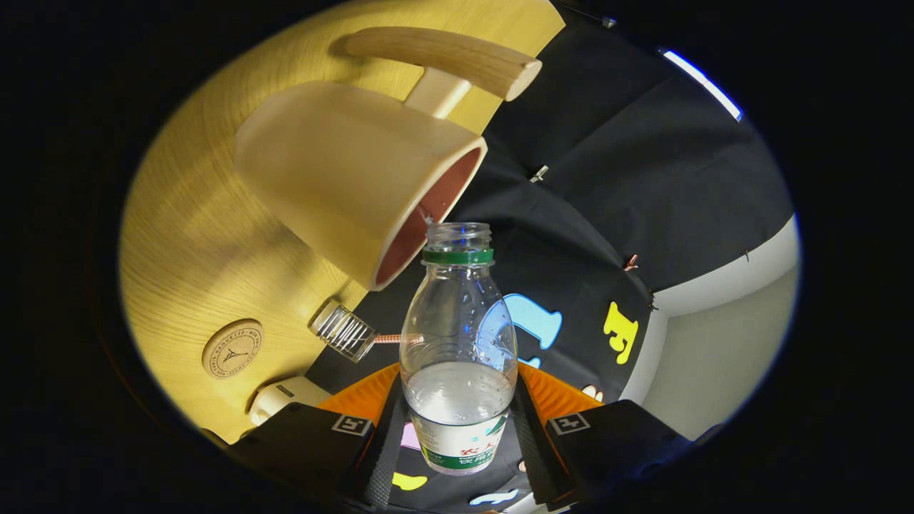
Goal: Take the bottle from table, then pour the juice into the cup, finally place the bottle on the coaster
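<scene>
Fingers (pixel 458 428) pinch the bottle (pixel 458 343) from both sides at its label; print there too small to read. Bottle uncapped, green neck ring, liquid low. Its mouth sits at the rim of the cup (pixel 357 178). Near the cup on the wooden surface (pixel 193 235): round coaster (pixel 232 348) with unreadable stamped text, small ribbed glass (pixel 345 332)

We list: clear bottle (pixel 458 343), green neck ring, white-green label; cream cup (pixel 350 171), reddish-brown inside; pale yellow wood-grain table (pixel 186 243); tan round coaster (pixel 232 348).
</scene>
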Motion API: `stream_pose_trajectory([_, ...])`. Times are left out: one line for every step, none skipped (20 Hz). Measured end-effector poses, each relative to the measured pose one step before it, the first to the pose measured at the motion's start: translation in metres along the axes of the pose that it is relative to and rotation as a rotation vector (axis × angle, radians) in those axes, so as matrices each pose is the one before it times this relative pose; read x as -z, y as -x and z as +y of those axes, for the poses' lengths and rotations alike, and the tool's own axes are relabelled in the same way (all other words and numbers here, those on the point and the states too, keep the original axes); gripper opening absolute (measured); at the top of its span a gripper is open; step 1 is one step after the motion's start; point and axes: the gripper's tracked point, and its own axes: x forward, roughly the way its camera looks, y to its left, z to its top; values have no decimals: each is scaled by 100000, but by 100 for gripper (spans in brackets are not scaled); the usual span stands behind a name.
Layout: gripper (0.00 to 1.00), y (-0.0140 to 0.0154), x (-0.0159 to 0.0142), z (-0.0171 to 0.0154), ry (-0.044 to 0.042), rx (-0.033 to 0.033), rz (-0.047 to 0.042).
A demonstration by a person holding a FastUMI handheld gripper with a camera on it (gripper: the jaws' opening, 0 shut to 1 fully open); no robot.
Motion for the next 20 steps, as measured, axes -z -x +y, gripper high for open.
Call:
stream_pose_trajectory([74, 47, 14, -99, 628, 396, -154])
stream_pose_trajectory([74, 11, 57, -60, 646, 363, -32])
stream_pose_trajectory([74, -153, -74, 23, 770, 82, -19])
stream_pose_trajectory([74, -63, 160, -14, 884, 221, 302])
stream_pose_trajectory([74, -79, -56, -83, 942, 438, 227])
stream_pose_trajectory([74, -14, 63, 12, 593, 377, 79])
stream_pose_trajectory([74, 172, 352, -16, 332, 277, -84])
stream_pose_trajectory([74, 98, 138, -10, 246, -56, -177])
stream_pose_trajectory([74, -68, -191, -112, 385, 89, -217])
stream_pose_trajectory([74, -44, -90, -106, 490, 320, -174])
stream_pose_trajectory([74, 61, -15, -77, 439, 414, -206])
stream_pose_trajectory([74, 71, -6, -46, 319, 257, -73])
stream_pose_trajectory([74, 12, -35, 4, 56, -40, -222])
stream_pose_trajectory([74, 21, 0, 43, -143, -240, -23])
stream_pose_trajectory([74, -105, 61, 63, -48, -231, -23])
stream_pose_trajectory([74, -8, 61, 40, 127, -98, 14])
stream_pose_trajectory([74, -97, 39, 8, 2, -215, 53])
stream_pose_trajectory([74, 19, -5, 76, -722, -561, -166])
stream_pose_trajectory([75, -170, 145, 280, -1687, -748, 206])
stream_pose_trajectory([74, 149, 184, 288, -2455, -885, 187])
